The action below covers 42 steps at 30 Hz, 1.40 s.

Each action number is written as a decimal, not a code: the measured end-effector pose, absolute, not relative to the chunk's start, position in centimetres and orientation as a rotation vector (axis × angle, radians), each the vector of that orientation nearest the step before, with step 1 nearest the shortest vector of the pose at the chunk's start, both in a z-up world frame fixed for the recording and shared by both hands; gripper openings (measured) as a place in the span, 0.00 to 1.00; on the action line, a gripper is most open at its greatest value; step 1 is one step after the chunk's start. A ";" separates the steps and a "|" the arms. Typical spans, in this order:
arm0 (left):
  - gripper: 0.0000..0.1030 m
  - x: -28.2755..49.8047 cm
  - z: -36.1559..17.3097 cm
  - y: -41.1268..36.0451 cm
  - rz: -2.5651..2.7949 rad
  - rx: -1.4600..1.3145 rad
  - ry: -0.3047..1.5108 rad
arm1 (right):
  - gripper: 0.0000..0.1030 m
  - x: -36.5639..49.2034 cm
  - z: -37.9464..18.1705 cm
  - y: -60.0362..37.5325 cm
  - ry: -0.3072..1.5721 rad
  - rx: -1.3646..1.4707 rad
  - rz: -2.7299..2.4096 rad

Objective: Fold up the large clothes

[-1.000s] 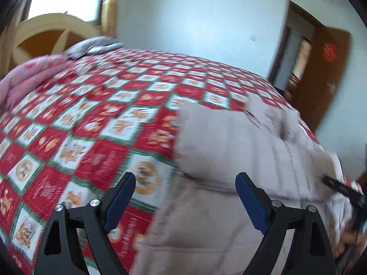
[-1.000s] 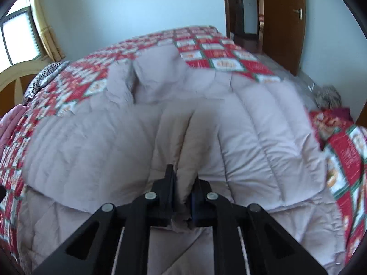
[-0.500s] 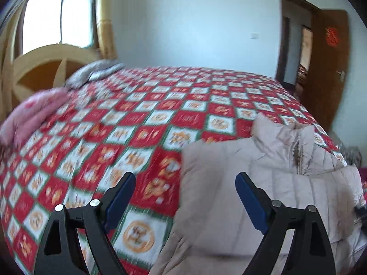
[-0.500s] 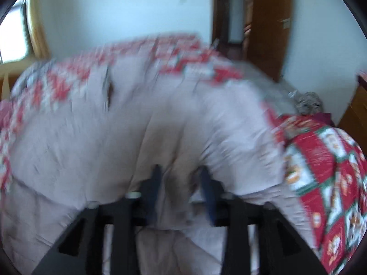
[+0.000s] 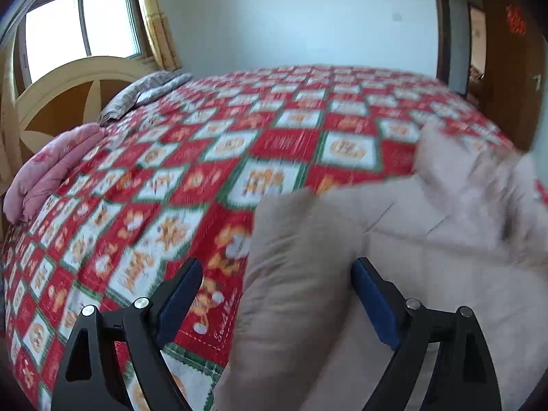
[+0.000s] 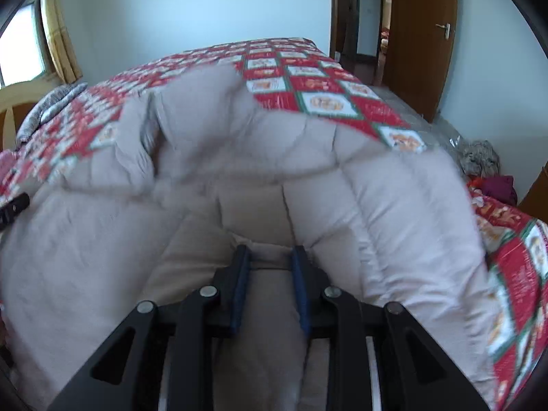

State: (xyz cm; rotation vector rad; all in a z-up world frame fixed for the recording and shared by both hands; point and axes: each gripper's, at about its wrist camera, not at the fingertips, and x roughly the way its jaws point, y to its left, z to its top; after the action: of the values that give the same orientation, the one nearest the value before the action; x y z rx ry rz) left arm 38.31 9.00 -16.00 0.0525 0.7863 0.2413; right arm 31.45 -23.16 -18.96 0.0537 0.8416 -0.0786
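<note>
A large beige quilted coat (image 6: 239, 178) lies on the bed, with one part folded over onto the rest. It also shows in the left wrist view (image 5: 394, 274). My left gripper (image 5: 275, 291) is open and empty, with its jaws wide apart over the coat's left edge. My right gripper (image 6: 270, 274) has its jaws partly apart, with a fold of the coat lying between them. Whether the pads still press the cloth is unclear. The tip of the left gripper (image 6: 13, 209) shows at the left edge of the right wrist view.
A red, white and green checked bedspread (image 5: 205, 157) covers the bed. A pink folded quilt (image 5: 51, 174) and a grey pillow (image 5: 144, 92) lie by the cream headboard (image 5: 68, 82). A brown door (image 6: 421, 34) stands open at the right. Dark clothes (image 6: 489, 171) lie on the floor.
My right gripper's jaws have opened from tightly shut on the coat fold to partly apart. My left gripper has moved left and tilted up, staying open.
</note>
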 end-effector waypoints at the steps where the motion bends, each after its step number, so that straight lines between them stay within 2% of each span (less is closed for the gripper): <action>1: 0.88 38.3 -17.3 9.2 0.231 0.037 0.801 | 0.27 31.2 -19.0 -23.1 0.840 0.053 -0.080; 4: 0.88 38.7 -18.3 9.6 0.231 0.003 0.822 | 0.28 30.8 -19.4 -22.7 0.836 0.035 -0.084; 11: 0.94 39.0 -18.4 7.4 0.336 0.166 0.807 | 0.28 31.5 -19.1 -23.1 0.842 0.053 -0.076; 15: 0.94 36.9 -16.9 10.0 0.261 -0.013 0.716 | 0.32 31.9 -17.2 -23.8 0.906 0.080 -0.056; 16: 0.94 36.2 -16.4 10.6 0.243 -0.060 0.675 | 0.43 32.0 -15.9 -24.1 0.899 0.127 -0.044; 17: 0.94 35.4 -15.9 11.2 0.228 -0.105 0.626 | 0.60 32.2 -15.0 -24.4 0.885 0.159 -0.038; 19: 0.94 35.1 -15.5 10.9 0.225 -0.105 0.598 | 0.79 33.4 -12.7 -24.6 0.840 0.222 -0.032; 24: 0.94 35.9 -15.5 8.7 0.194 -0.002 0.611 | 0.80 39.4 -11.7 -24.6 0.878 0.337 -0.043; 29: 0.94 36.4 -16.0 9.1 0.181 -0.020 0.646 | 0.80 45.4 -11.2 -24.9 0.876 0.469 -0.082; 34: 0.94 37.1 -16.8 9.3 0.173 -0.042 0.694 | 0.80 49.9 -14.0 -24.7 1.025 0.491 -0.094; 36: 0.94 37.2 -16.9 9.4 0.167 -0.050 0.703 | 0.70 49.8 -15.3 -25.1 1.085 0.499 -0.101; 38: 0.94 37.3 -17.0 9.5 0.163 -0.059 0.708 | 0.36 48.6 -16.0 -25.6 1.128 0.498 -0.075; 40: 0.94 37.3 -17.1 9.6 0.160 -0.070 0.713 | 0.22 47.1 -16.0 -26.1 1.129 0.473 -0.062; 42: 0.94 37.3 -17.1 9.7 0.158 -0.076 0.711 | 0.18 44.9 -16.0 -26.9 1.107 0.405 -0.082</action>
State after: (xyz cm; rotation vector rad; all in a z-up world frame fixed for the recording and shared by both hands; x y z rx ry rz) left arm 37.28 9.71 -17.10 -0.0756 0.7112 0.1584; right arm 44.94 -26.89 -15.99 0.4046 1.1072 -0.0819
